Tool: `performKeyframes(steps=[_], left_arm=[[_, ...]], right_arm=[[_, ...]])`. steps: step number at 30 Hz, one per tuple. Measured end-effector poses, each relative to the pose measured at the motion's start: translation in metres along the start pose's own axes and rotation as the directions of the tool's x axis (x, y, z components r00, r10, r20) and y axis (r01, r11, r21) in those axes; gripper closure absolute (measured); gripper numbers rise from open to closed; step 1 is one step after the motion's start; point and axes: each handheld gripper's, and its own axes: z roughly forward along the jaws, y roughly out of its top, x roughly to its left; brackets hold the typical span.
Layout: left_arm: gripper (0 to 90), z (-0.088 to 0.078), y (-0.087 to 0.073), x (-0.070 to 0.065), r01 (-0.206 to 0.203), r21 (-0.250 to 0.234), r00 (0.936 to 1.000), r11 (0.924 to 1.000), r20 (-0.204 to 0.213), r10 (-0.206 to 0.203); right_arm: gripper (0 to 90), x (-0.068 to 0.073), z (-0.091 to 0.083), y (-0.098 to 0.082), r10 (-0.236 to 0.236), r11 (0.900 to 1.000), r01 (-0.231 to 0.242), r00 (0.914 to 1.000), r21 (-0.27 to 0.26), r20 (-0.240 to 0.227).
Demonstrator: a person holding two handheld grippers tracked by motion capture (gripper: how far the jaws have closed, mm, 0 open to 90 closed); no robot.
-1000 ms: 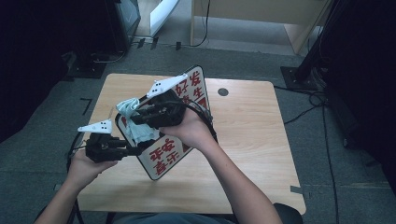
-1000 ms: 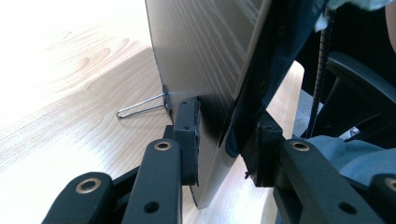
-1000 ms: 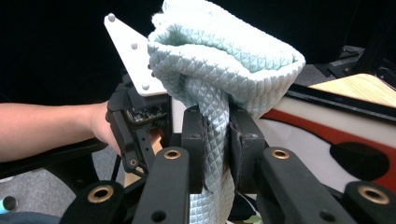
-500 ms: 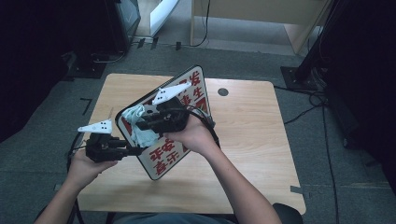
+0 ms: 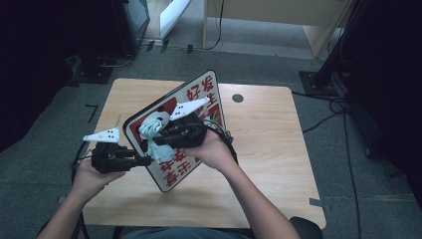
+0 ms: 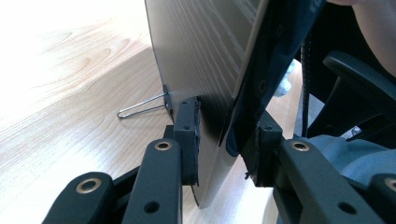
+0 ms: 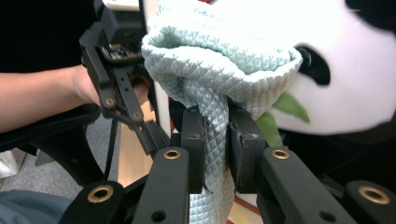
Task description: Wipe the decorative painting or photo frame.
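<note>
A sign board (image 5: pixel 201 94) with a panda picture and red characters stands tilted on the wooden table (image 5: pixel 268 139). My left gripper (image 5: pixel 144 160) is shut on its lower left edge; in the left gripper view the pads (image 6: pixel 189 126) clamp the board's plain back (image 6: pixel 201 51) and its dark front. My right gripper (image 5: pixel 159 139) is shut on a pale teal cloth (image 5: pixel 152 130) and holds it against the board's face. In the right gripper view the bunched cloth (image 7: pixel 219 51) rises from between the jaws of the right gripper (image 7: pixel 217 126), in front of the panda picture (image 7: pixel 336 84).
A thin wire stand (image 6: pixel 140 108) juts from the board's back onto the table (image 6: pixel 60 93). A round hole (image 5: pixel 237 98) sits near the table's far edge. Cables and dark furniture ring the table on the floor. An office chair base (image 6: pixel 355 84) lies below.
My right gripper has slid down the board's face with the cloth, toward the person. The left gripper and the board have stayed put.
</note>
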Motion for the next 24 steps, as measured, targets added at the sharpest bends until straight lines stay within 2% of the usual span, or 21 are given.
performKeyframes(steps=[7, 17, 24], left_arm=[[70.7, 0.000, 0.000, 0.000, -0.001, 0.000, 1.0000, 1.0000, 0.000, 0.001], [70.6, 0.000, 0.000, 0.000, -0.001, 0.001, 1.0000, 1.0000, 0.001, 0.001], [70.5, 0.000, 0.000, 0.000, -0.002, 0.000, 1.0000, 1.0000, 0.002, 0.002]], right_arm=[[78.7, -0.001, 0.003, -0.013, 0.020, 1.000, -0.020, 0.9998, 0.011, 0.001], [78.5, -0.002, 0.008, -0.032, 0.041, 0.999, -0.041, 0.9992, 0.001, 0.000], [78.4, -0.002, 0.012, -0.047, 0.043, 0.999, -0.043, 0.9991, 0.014, 0.003]])
